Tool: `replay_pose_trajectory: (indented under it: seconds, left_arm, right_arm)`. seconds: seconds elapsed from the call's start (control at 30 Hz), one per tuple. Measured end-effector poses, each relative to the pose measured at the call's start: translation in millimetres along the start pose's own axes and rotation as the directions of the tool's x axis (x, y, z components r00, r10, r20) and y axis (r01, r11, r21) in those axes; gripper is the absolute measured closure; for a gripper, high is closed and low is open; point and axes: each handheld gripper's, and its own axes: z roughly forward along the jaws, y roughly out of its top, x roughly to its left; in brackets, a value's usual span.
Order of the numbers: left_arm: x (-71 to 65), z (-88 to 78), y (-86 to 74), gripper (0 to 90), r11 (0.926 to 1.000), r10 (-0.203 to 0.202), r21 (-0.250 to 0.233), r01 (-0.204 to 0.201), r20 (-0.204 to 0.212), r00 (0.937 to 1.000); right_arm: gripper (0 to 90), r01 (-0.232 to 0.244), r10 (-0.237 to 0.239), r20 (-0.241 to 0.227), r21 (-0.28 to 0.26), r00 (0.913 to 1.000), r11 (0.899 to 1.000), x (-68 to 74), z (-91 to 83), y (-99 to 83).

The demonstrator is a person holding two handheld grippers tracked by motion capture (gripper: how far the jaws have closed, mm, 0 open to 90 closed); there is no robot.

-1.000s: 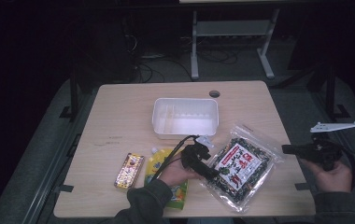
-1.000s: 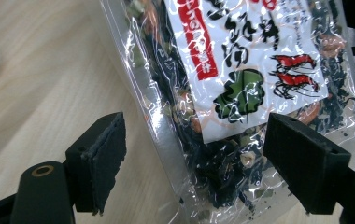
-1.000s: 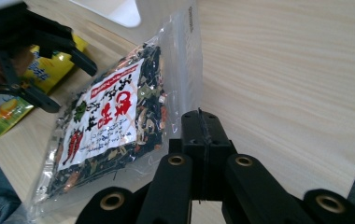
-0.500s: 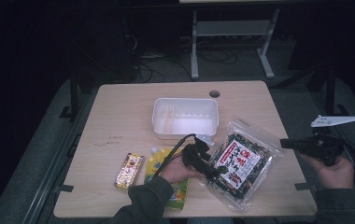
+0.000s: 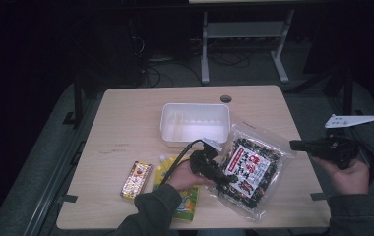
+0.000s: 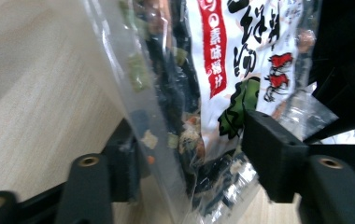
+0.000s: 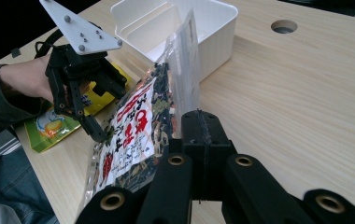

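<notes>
The work in hand looks like getting the bag [image 5: 251,169] of dried seaweed off the table [image 5: 126,113] and, I judge, into the white tub [image 5: 168,125] just behind it. That is at an early stage. The bag lies at the front right of the table, with its right corner raised and its near end on the wood. No part of it is in the tub.

The right gripper [image 5: 296,145], out past the table's right edge, has its jaws clenched. In the right gripper view the bag's clear sealed edge rises straight from their tips, so it appears to be grasping that corner.

The left gripper [image 5: 227,181] sits at the bag's left edge. Its jaws have just been closing and the bag is between them. In the left gripper view 1 jaw stands on each side of the film, and I judge they are not yet clamped on it.

What is left is to finish that grip, lift the bag clear and carry it to the tub.

Around it are 2 other packs:
- A yellow pouch [image 5: 187,201] lies under the left hand.
- A small snack bar [image 5: 136,178] lies left of the pouch.

Nothing lies between the bag and the tub. The bag is wide and limp, though, and its free end could catch on the tub's rim.
</notes>
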Motion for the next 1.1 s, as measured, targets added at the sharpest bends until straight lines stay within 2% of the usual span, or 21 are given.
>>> replay_pose_trajectory:
  seconds: [0.03, 0.13, 0.33, 0.4, 0.67, 0.9, 0.97, 1.0, 1.03, 1.1]
  left_arm:
    - [0.1, -1.0, 0.2, 42.6, 1.0, -0.002, 0.001, 0.002, 0.0, 1.0]
    - [0.5, -3.0, 0.4, 51.9, 1.0, 0.001, 0.0, -0.001, 0.009, 1.0]
    - [-0.2, -6.3, 0.3, 60.0, 0.9999, 0.013, -0.009, -0.012, 0.037, 0.9992]
    - [0.1, -8.6, -0.1, 69.1, 0.9997, 0.019, -0.017, -0.018, 0.05, 0.9986]
    - [-5.9, -11.4, 1.0, 71.2, 0.9974, 0.067, -0.027, -0.066, 0.034, 0.9971]
    - [-9.8, -13.0, 1.9, 71.8, 0.9946, 0.097, -0.037, -0.097, 0.017, 0.9951]
    - [-10.8, -13.6, 2.1, 71.9, 0.994, 0.104, -0.036, -0.103, 0.015, 0.9945]
    - [-11.1, -13.8, 2.0, 71.9, 0.9937, 0.106, -0.036, -0.106, 0.013, 0.9942]
    - [-11.2, -14.0, 1.7, 72.0, 0.9936, 0.108, -0.034, -0.107, 0.008, 0.9941]
    - [-11.4, -14.2, 1.5, 72.1, 0.9934, 0.109, -0.034, -0.109, 0.007, 0.994]
  right_arm:
    - [90.0, 0.0, 0.0, 0.0, 0.0, 1.0, 1.0, 0.0, 0.0, 0.0]
    - [90.0, 0.0, 0.0, 0.0, -0.003, 1.0, 1.0, -0.3, -0.1, 1.0]
    - [90.0, -0.001, 0.001, -0.003, -0.008, 1.0, 1.0, -1.1, -0.4, 2.6]
    - [90.0, -0.001, 0.001, -0.001, -0.014, 1.0, 1.0, -1.3, -1.9, 3.0]
    - [90.0, -0.004, 0.004, -0.005, -0.022, 1.0, 1.0, -5.4, -5.2, 2.5]
    - [89.2, -0.025, 0.025, -0.019, -0.039, 0.9995, 0.999, -11.8, -7.3, -1.0]
    - [86.7, -0.025, 0.024, -0.022, -0.043, 0.9995, 0.999, -13.5, -7.0, -1.7]
    - [82.4, -0.037, 0.036, -0.027, -0.047, 0.999, 0.998, -15.1, -6.7, -2.5]
    - [72.6, -0.059, 0.057, -0.023, -0.054, 0.9981, 0.997, -17.9, -5.9, -4.4]
    - [71.0, -0.066, 0.064, -0.026, -0.06, 0.9976, 0.996, -19.1, -5.4, -5.7]
